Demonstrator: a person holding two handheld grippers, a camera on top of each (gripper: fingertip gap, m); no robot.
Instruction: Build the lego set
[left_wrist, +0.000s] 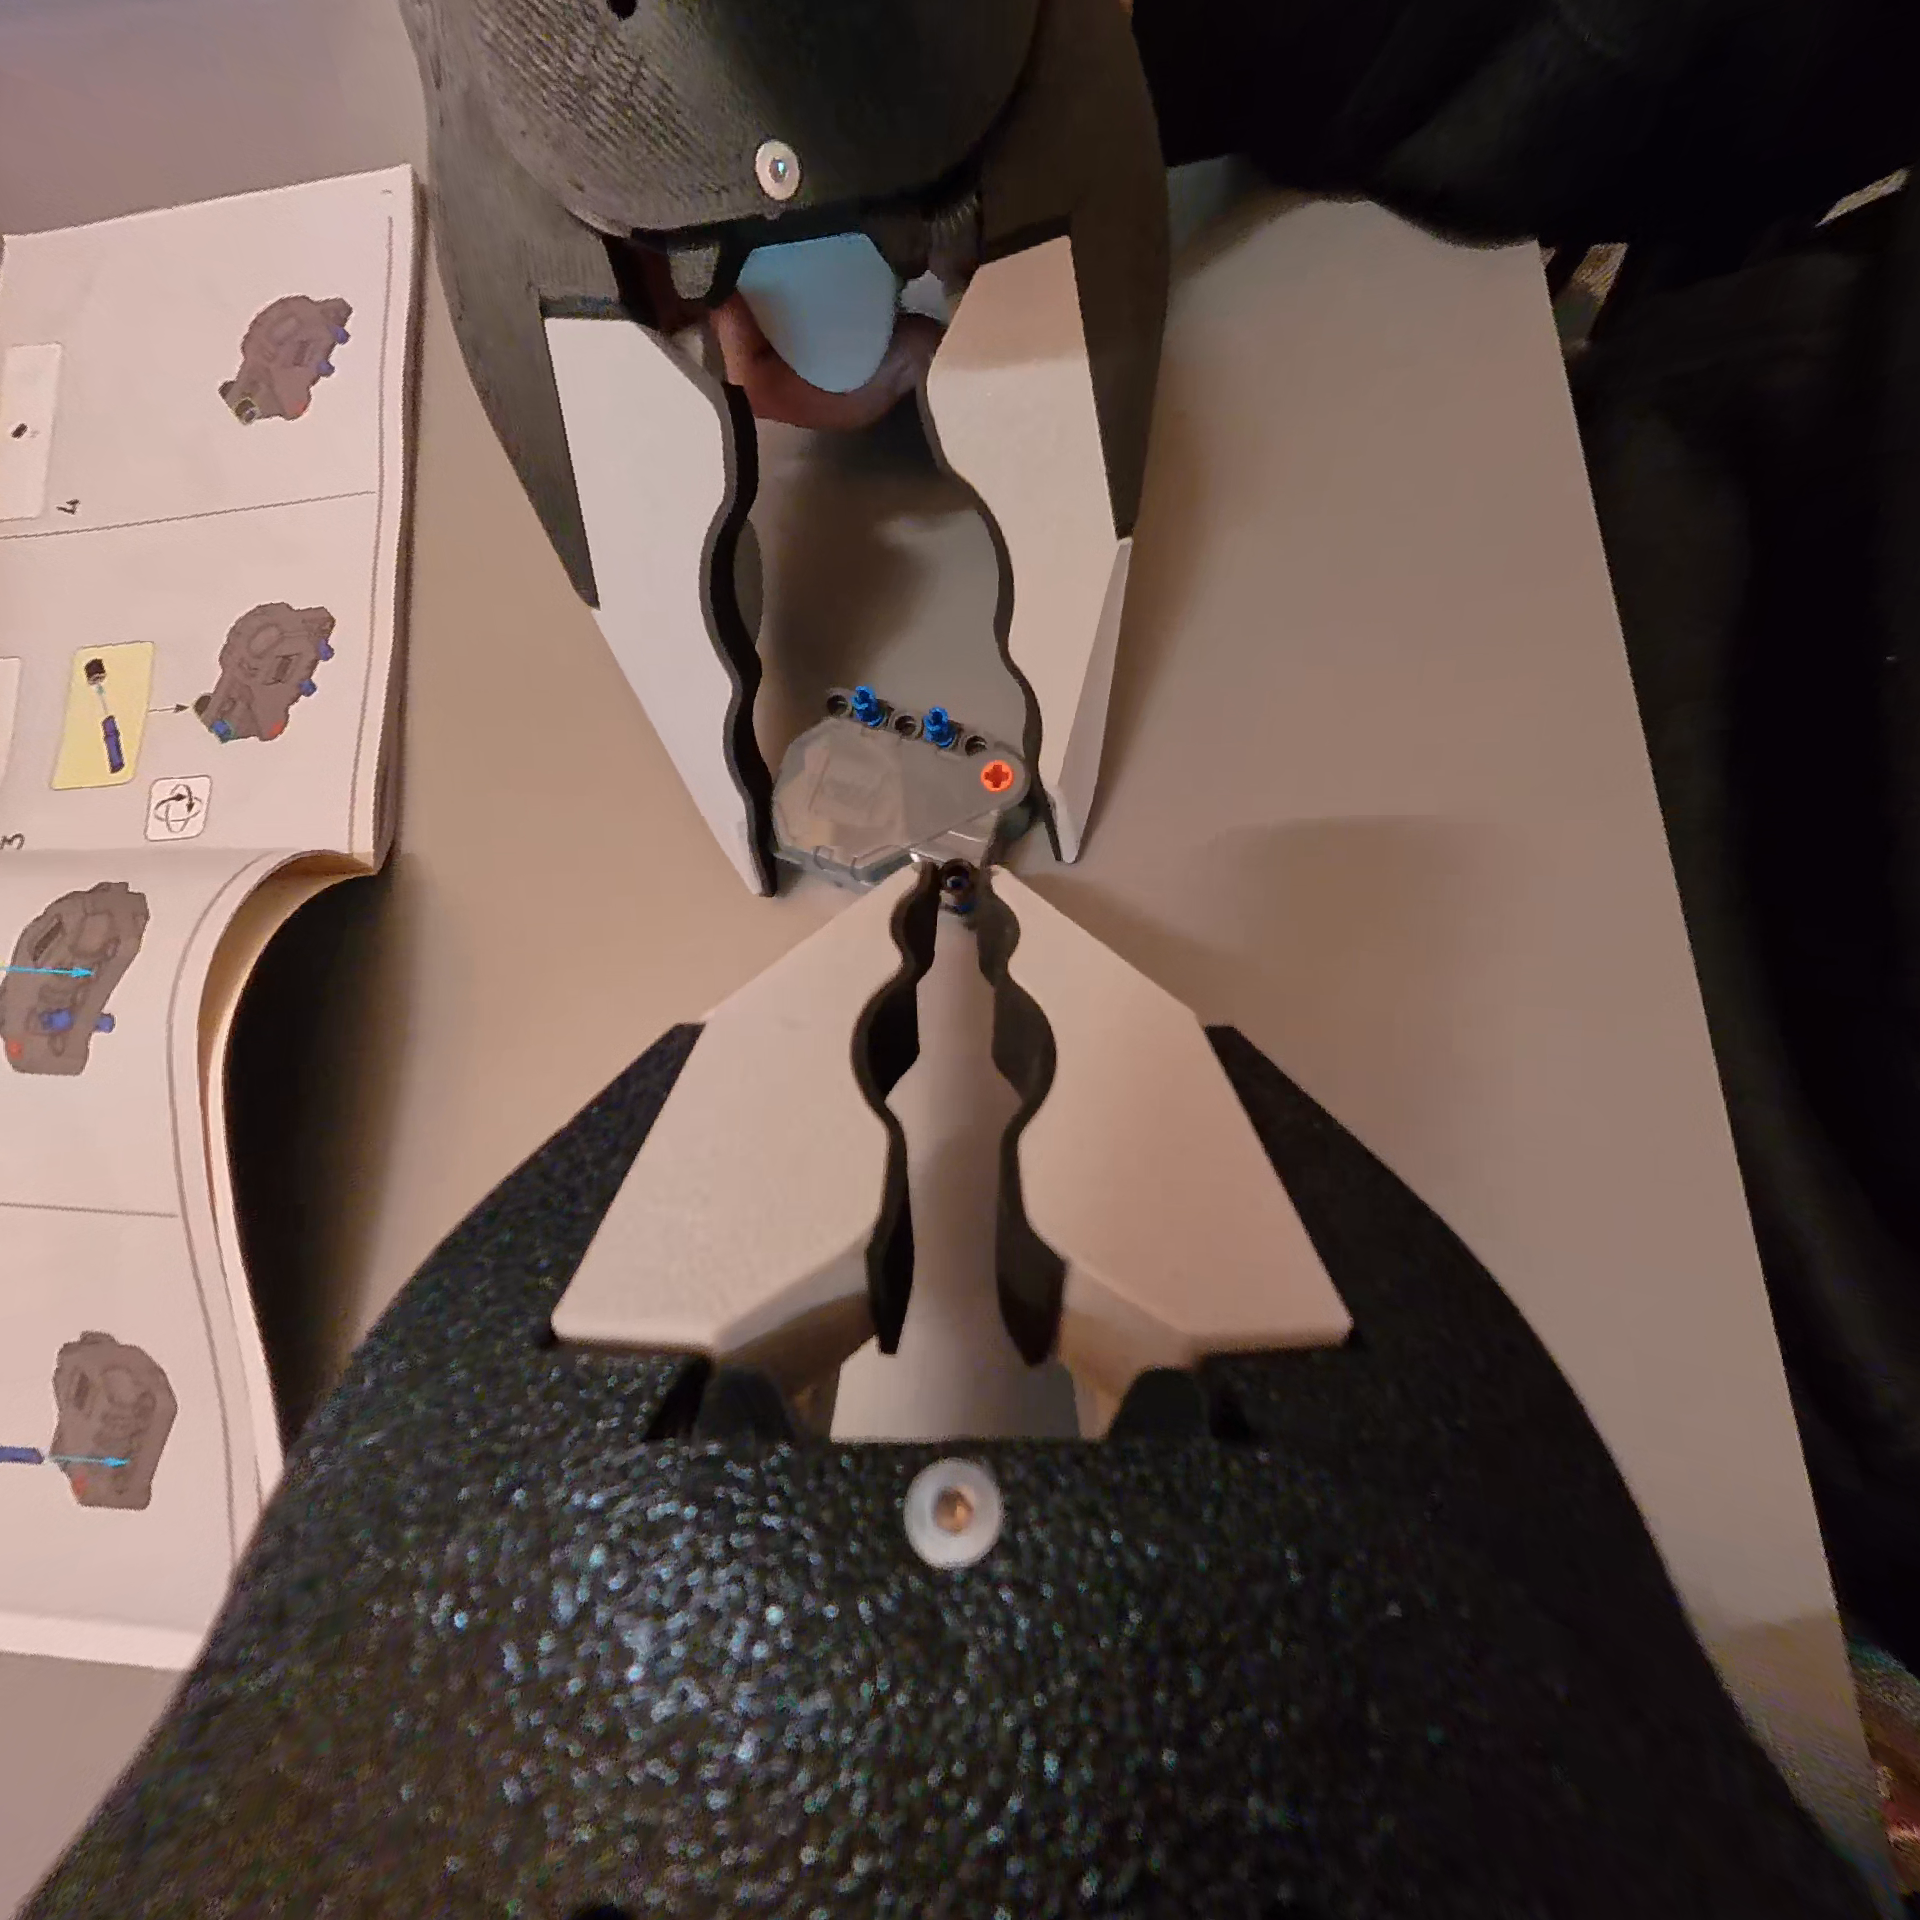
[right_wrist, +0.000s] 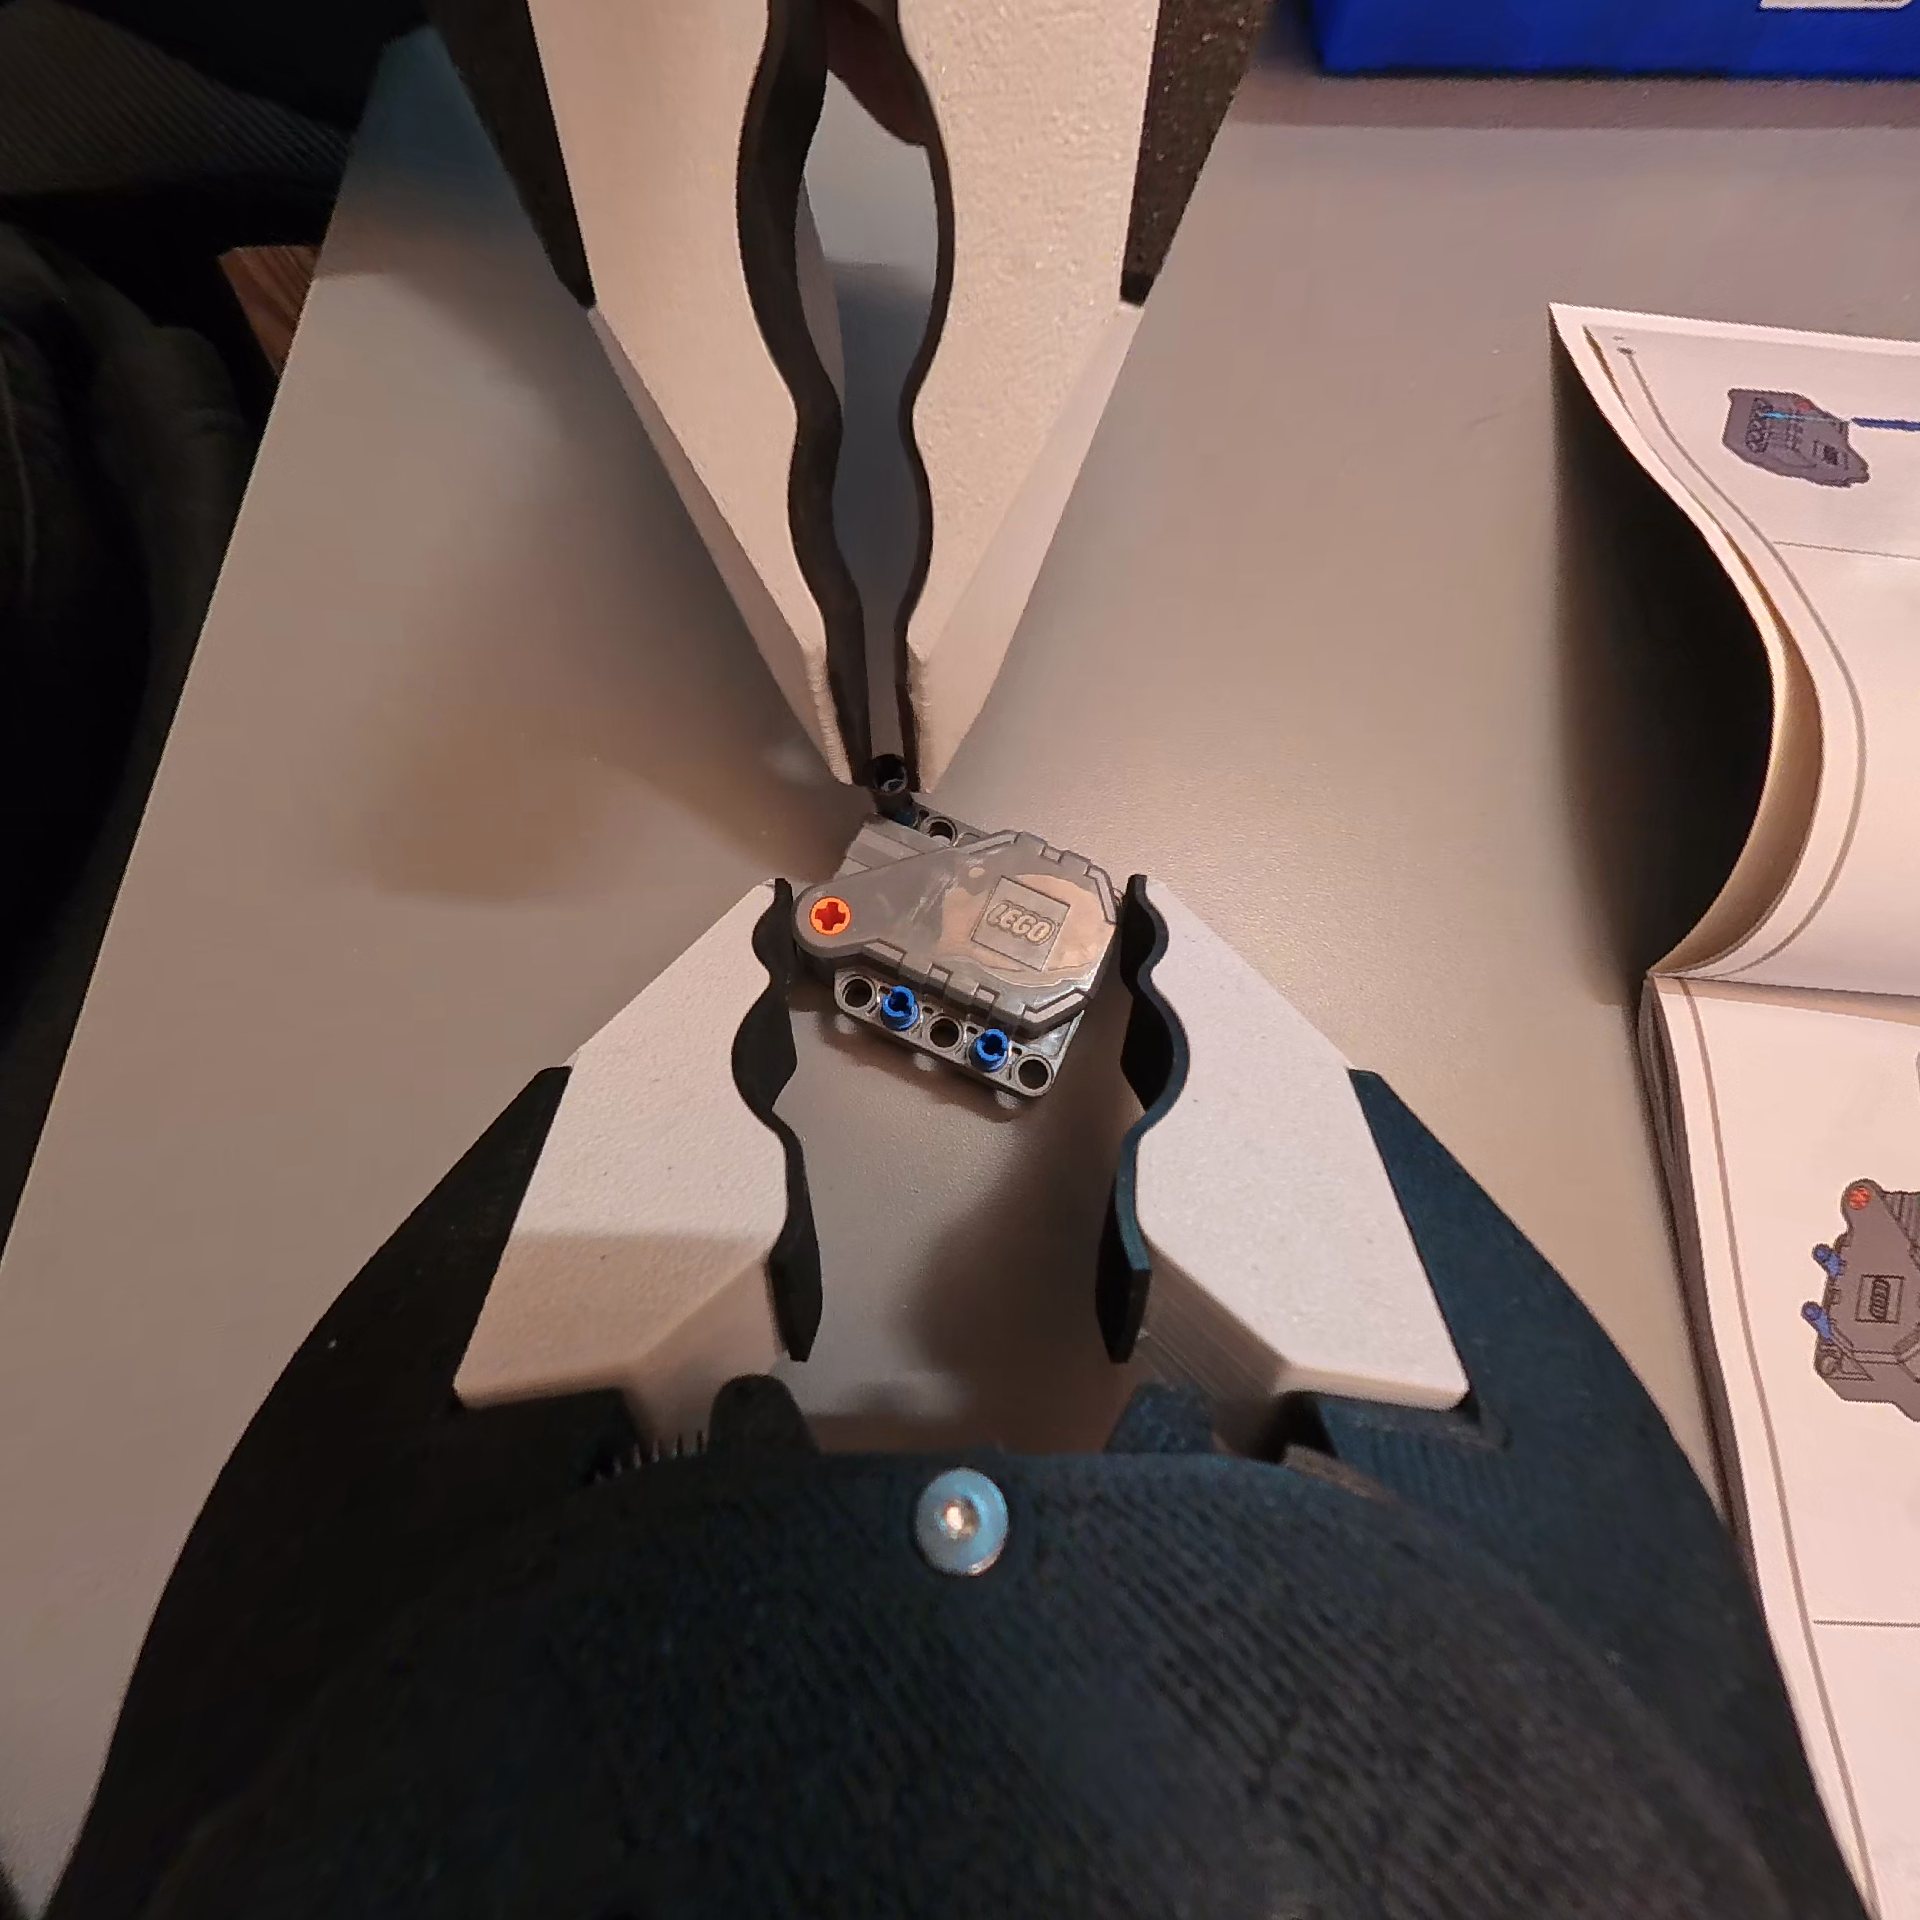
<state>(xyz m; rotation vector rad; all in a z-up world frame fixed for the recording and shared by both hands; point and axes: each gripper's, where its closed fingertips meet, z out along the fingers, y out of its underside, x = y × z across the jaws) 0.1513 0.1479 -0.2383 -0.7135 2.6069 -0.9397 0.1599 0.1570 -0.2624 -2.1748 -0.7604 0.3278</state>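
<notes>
A grey Lego motor block (right_wrist: 966, 930) with an orange axle hole (right_wrist: 831, 914) and two blue pins (right_wrist: 897, 1006) in its near edge rests on the table. My right gripper (right_wrist: 951, 914) is shut on its two ends. My left gripper (left_wrist: 954, 878) is shut on a small black-and-blue pin (left_wrist: 954, 885) and holds it against the block's (left_wrist: 883, 800) side. In the right wrist view the left gripper (right_wrist: 881, 748) comes down from above with the pin (right_wrist: 886, 774) at the block's far corner. In the left wrist view the right gripper (left_wrist: 914, 831) reaches in from the top.
An open instruction booklet (left_wrist: 208, 520) lies to the left in the left wrist view, and to the right in the right wrist view (right_wrist: 1766, 935). A blue box (right_wrist: 1610, 31) stands at the back. The pale table (left_wrist: 1351, 727) ends at a dark edge beside the grippers. Both grippers' tips are close together, under 4 cm apart.
</notes>
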